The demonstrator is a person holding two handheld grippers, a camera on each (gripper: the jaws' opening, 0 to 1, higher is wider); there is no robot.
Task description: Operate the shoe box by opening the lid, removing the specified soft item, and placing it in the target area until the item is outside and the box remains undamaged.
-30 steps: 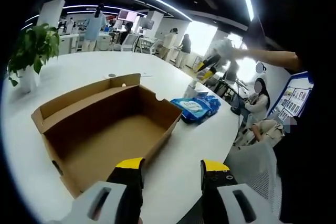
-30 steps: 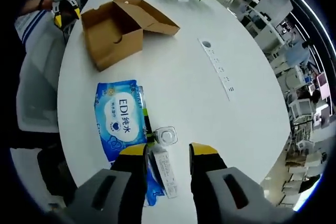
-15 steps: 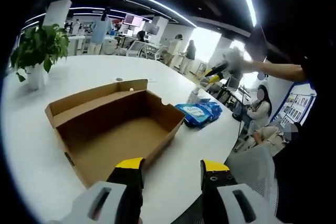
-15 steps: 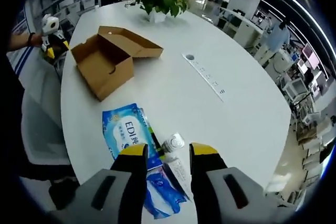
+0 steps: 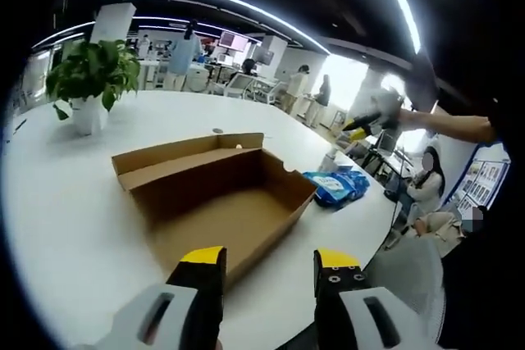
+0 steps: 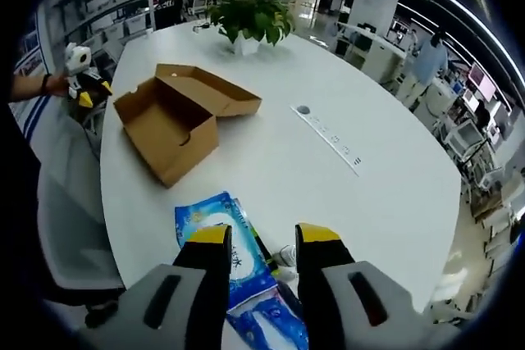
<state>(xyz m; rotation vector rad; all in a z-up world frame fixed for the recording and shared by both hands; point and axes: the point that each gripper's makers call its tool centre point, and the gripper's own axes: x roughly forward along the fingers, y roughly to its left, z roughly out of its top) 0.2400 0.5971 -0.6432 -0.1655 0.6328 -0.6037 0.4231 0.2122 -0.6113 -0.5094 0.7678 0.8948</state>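
Two gripper views cover one white table (image 5: 74, 202) carrying an open shoe box (image 5: 221, 194). In the left gripper view, a potted plant (image 5: 92, 79) stands at the far left of the table; to its right the cardboard shoe box lies with its lid folded back behind it and its interior bare. The left gripper (image 5: 269, 261) hovers low in front of the box, its yellow-tipped jaws spread apart with nothing between them. Further right, a blue wipes pack (image 5: 335, 188) lies on the table just beside the box's right end, outside the box. Above it, the right gripper (image 5: 369, 119) is held in the air by a person's outstretched arm. In the right gripper view, the left gripper (image 6: 80, 79) appears at the far left edge beside the table; the shoe box (image 6: 176, 116) sits right of it with the lid open, and the potted plant (image 6: 250, 18) stands beyond. A power strip (image 6: 330, 135) lies flat on the table further right. The right gripper (image 6: 264, 239) hangs above the wipes pack (image 6: 221, 239), jaws parted and empty, apart from the pack.
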